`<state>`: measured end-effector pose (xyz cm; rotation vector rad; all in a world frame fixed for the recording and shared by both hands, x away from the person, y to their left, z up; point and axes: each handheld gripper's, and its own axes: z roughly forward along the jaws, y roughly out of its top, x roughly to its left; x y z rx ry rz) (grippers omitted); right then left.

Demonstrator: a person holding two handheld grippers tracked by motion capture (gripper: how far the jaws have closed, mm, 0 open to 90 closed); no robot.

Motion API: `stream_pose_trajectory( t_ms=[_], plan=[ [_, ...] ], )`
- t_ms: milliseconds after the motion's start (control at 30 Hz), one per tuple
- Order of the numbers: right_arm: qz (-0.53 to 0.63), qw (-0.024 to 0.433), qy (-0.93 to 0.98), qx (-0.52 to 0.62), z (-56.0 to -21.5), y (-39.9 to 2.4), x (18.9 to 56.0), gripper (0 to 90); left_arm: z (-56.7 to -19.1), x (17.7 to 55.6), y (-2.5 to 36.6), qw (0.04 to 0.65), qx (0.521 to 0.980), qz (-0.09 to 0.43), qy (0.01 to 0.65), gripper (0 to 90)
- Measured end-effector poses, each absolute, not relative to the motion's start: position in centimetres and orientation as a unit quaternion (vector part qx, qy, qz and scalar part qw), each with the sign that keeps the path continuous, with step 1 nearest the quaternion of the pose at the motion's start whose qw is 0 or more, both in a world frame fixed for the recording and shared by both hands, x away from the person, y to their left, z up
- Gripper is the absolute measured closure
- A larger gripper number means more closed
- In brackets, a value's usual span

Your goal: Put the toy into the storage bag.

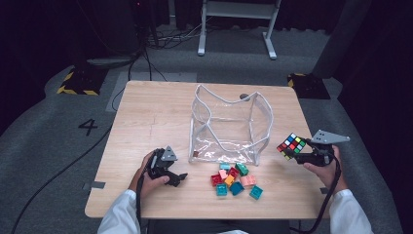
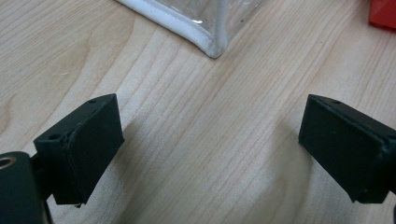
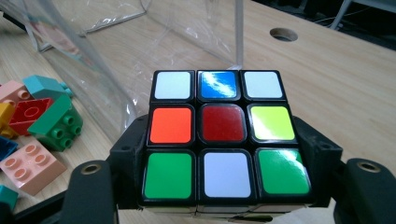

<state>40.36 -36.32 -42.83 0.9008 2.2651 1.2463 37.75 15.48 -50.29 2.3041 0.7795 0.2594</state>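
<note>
Item one, at the left of the high view: the left gripper [image 1: 178, 179], held by a hand in a white sleeve and rested low over the wooden table [image 1: 146, 112]. In the left gripper view its two black jaws are seen standing wide apart, with bare wood between them and nothing gripped; a white-piped corner of the clear bag [image 2: 205, 35] is seen just ahead of them.

Item two, at the middle: a clear plastic bag [image 1: 229, 124] with white piping, stood open on the table, its near edge just beyond the bricks.

Item three, in front of the bag: a loose heap of toy bricks [image 1: 235, 179] in red, teal, green, pink and yellow, laid on the table. In the right gripper view several of them [image 3: 35, 121] are seen at the left, beside the bag's clear wall.

Item four, at the right: the right gripper [image 1: 298, 155], held by the other hand and raised clear of the table past its right edge. Its jaws are closed against two opposite sides of the puzzle cube [image 1: 291, 146]. In the right gripper view the cube [image 3: 224, 135] is seen clamped between the black pads, a face of white, blue, orange, red, yellow and green squares turned to the camera. The cube is kept off the tabletop, to the right of the bag and well apart from the bricks.
</note>
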Motion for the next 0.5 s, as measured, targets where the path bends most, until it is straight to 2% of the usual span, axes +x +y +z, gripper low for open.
stream_pose_trajectory(
  t_ms=[267,500],
  plan=[
    [0.447,0.233,0.806,0.311,-38.6,-36.1,41.4,34.1,-50.3,37.8,15.4,0.341,0.886,0.097,0.300,6.2],
    [0.458,0.242,0.800,0.302,-35.1,-35.5,42.5,34.1,-50.3,37.8,15.4,0.342,0.886,0.097,0.300,6.2]
  ],
)
